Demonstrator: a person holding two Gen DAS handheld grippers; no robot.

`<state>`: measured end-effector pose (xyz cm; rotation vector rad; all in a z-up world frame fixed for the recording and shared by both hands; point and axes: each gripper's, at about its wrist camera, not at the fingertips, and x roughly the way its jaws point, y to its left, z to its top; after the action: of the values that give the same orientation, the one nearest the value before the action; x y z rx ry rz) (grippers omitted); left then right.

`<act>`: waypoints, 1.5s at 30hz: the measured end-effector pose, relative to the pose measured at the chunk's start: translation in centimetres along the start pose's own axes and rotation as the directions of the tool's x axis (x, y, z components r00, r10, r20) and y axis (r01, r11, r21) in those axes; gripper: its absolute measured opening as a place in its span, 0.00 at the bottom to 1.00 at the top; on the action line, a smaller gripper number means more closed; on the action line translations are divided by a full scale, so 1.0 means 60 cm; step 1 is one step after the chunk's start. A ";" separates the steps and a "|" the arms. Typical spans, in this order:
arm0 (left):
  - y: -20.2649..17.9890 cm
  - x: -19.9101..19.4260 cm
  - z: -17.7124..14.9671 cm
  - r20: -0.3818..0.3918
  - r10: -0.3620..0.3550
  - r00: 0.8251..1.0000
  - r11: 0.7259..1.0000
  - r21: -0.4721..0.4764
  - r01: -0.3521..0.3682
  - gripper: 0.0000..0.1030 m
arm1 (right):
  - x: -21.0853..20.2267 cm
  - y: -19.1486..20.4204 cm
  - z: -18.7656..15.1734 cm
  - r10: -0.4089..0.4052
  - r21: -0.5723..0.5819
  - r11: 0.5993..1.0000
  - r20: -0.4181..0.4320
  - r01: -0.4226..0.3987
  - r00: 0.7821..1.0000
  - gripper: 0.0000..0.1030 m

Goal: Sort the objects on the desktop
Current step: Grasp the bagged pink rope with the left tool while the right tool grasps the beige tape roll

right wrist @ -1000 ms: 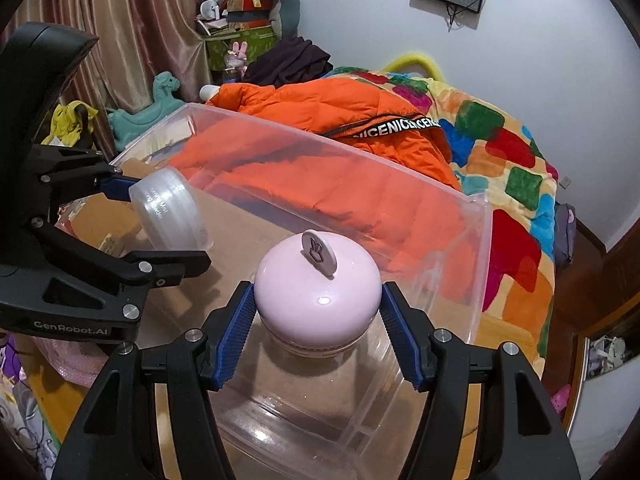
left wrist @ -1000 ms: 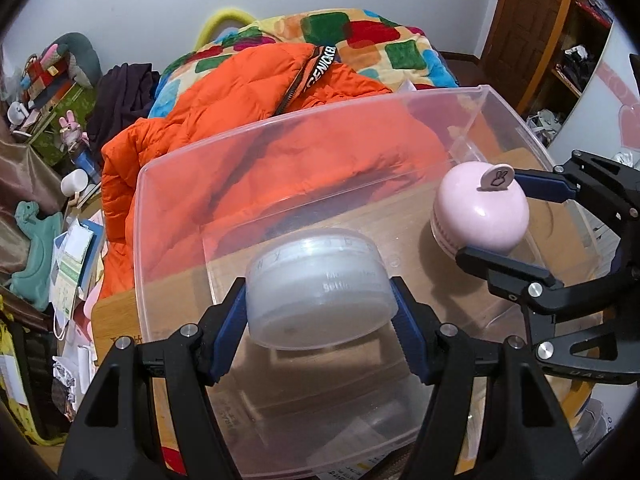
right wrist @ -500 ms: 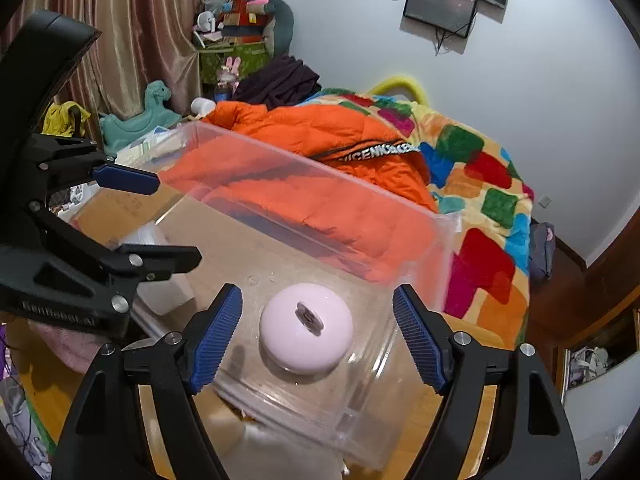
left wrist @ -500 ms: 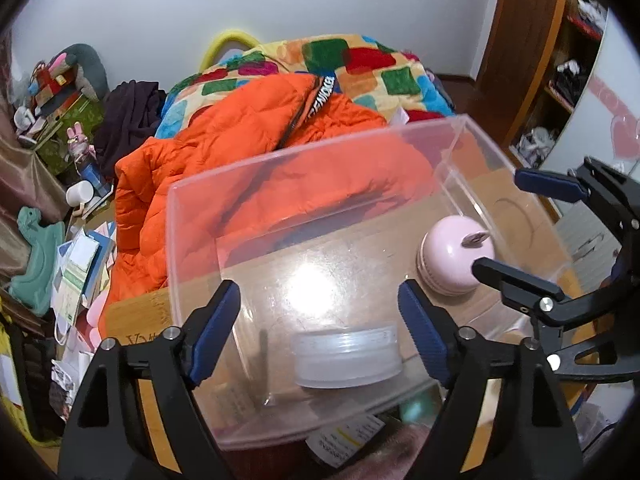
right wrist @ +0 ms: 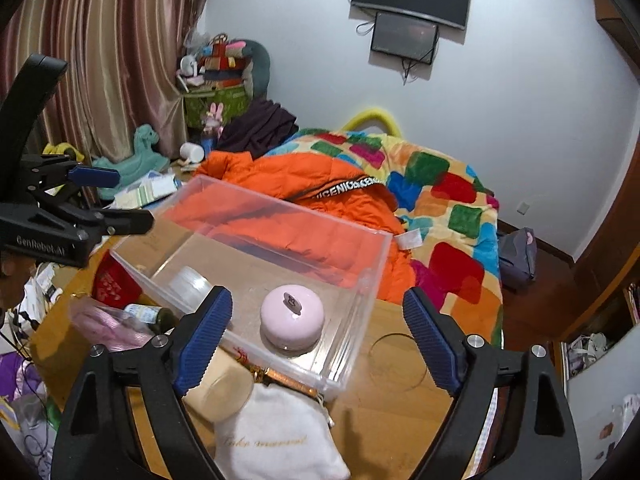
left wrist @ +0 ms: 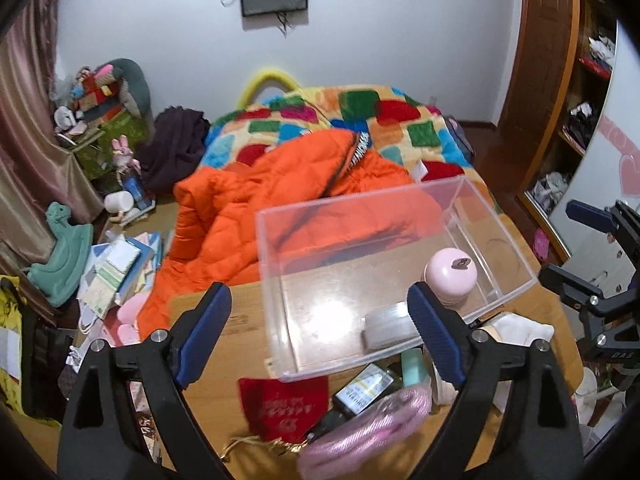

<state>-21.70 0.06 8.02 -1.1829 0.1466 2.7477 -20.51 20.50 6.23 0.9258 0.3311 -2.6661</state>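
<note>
Clear box (left wrist: 496, 236): we count a pink jar (left wrist: 451, 274) and a white tub (left wrist: 387, 326) inside. Left gripper (left wrist: 320, 336) and right gripper (right wrist: 318, 342): both wide, empty.

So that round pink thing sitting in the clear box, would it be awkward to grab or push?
Probably a little. The pink dome case looks smooth and glossy, so fingers might slip on its curved top. It sits on a flat base in the clear box, so a push would likely slide it, not roll it. It looks rigid.
</note>
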 end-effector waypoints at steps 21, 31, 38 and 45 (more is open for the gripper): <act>-0.007 -0.055 -0.135 0.038 0.065 0.997 0.986 0.153 -0.070 0.94 | -0.059 0.051 -0.095 0.022 0.030 0.999 0.010 -0.022 1.000 0.87; -0.036 0.000 -0.198 -0.066 -0.069 0.995 0.967 0.242 0.083 0.94 | -0.004 0.087 -0.135 0.089 0.081 0.993 -0.067 -0.084 0.994 0.87; -0.046 0.027 -0.215 -0.079 -0.046 0.996 0.954 0.291 0.067 0.94 | 0.054 0.107 -0.139 0.165 0.175 0.974 -0.124 -0.142 0.979 0.87; -0.022 0.051 -0.199 -0.107 -0.086 0.990 0.972 0.208 0.107 0.94 | 0.100 0.126 -0.129 0.178 0.211 0.967 -0.152 -0.144 0.972 0.88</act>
<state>-15.04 -0.12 -2.42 -1.2303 0.3747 2.5169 -17.96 14.69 -4.36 1.1910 0.0216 -2.5090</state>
